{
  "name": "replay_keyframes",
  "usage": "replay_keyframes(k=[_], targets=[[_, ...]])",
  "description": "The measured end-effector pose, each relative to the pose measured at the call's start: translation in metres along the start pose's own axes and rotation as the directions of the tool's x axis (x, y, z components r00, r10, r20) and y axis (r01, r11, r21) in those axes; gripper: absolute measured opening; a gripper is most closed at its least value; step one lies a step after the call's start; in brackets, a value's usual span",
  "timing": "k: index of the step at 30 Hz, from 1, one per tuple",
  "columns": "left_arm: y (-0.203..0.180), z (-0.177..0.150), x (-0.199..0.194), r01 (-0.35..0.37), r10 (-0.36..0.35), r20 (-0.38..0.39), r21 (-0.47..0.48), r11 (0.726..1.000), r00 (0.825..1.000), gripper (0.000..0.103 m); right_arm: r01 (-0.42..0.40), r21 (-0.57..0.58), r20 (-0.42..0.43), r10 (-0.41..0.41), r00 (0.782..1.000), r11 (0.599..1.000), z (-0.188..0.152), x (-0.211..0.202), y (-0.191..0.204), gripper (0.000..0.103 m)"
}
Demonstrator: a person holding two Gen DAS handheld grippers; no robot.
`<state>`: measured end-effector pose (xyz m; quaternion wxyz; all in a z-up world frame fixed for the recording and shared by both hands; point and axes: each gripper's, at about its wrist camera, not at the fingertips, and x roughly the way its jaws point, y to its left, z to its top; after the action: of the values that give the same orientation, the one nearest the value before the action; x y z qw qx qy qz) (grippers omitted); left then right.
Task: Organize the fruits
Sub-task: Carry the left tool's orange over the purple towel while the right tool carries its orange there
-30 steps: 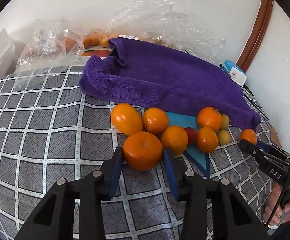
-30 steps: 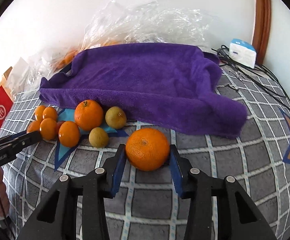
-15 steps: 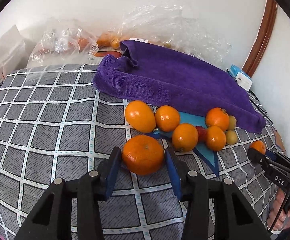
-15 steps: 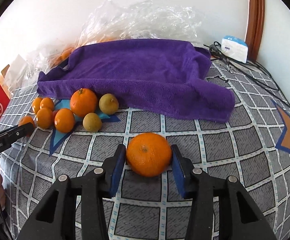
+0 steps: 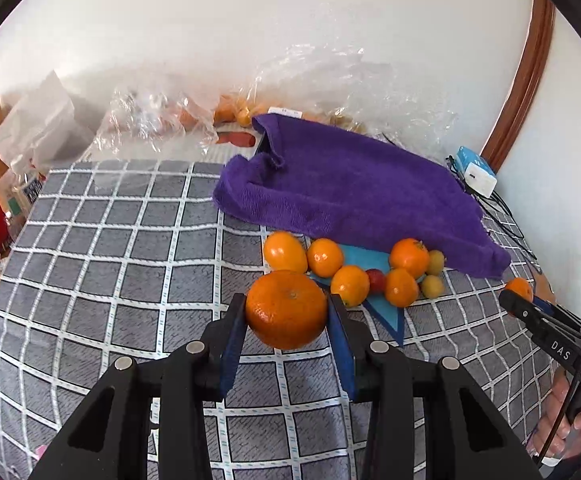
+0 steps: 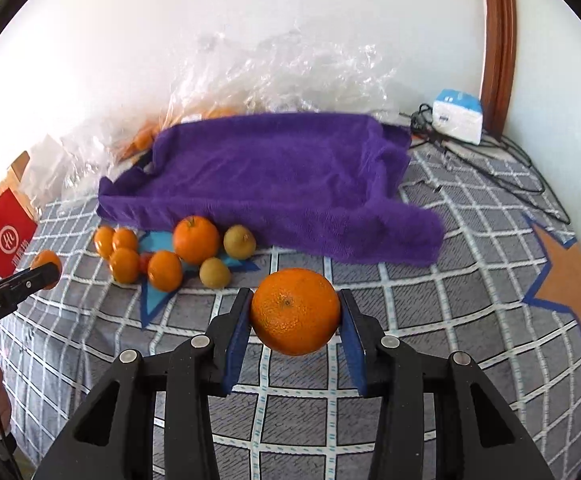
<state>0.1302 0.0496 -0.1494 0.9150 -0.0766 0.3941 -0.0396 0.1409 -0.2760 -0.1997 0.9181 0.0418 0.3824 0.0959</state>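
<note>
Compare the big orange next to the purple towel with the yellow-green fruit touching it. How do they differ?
In the right wrist view, the big orange is bright orange, while the yellow-green fruit beside it is dull and olive-toned. The orange is clearly larger. The orange shows a small green stem on top; the yellow-green fruit shows only a dark spot. Both are round, lie on the checked cloth at the edge of the purple towel, and neither is held by tongs.

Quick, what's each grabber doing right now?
Left gripper: closed on an orange.
Right gripper: closed on another orange.
</note>
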Motion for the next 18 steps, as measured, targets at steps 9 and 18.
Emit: replay_keyframes(k=[9, 18], targets=[[-0.012, 0.025, -0.026, 0.005, -0.005, 0.040, -0.010, 1.000, 0.999, 0.038, 0.020, 0.012, 0.017, -0.020, 1.000, 1.000, 0.024, -0.025, -0.005, 0.042], [-0.023, 0.054, -0.031, 0.017, -0.018, 0.057, 0.016, 1.000, 0.998, 0.038, 0.029, 0.024, 0.057, -0.030, 0.998, 0.999, 0.048, -0.042, -0.003, 0.042]])
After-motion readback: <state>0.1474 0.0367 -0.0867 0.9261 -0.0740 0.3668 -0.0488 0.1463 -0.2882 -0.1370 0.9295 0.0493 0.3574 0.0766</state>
